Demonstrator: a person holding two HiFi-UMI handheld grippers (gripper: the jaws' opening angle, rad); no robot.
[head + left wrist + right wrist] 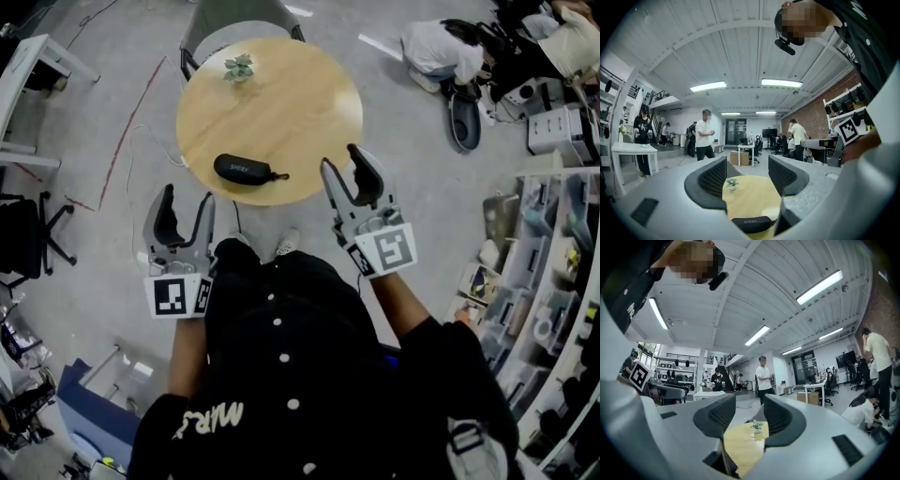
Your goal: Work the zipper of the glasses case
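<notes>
Hovering just short of the round wooden surface (309, 94), both grippers were empty. The left gripper (187, 202) had its fingers (708, 179) spread wide with nothing between them. In the left gripper view, the black glasses case (246, 170) showed through that gap, ahead of and below the fingertips, on the near edge of the surface. The right gripper (340, 159) also had its fingers (785, 420) well apart and bare. The case lay off to the left of them, near but not touching. It lay lengthwise along the edge, its zipper pull (281, 175) sticking out at the end toward the right gripper's fingers. Beyond both pairs of fingers, on the far side of the surface, a small potted plant (238, 67) stood upright. Farther off, a person in a white shirt (704, 136) stood on the room's floor.
</notes>
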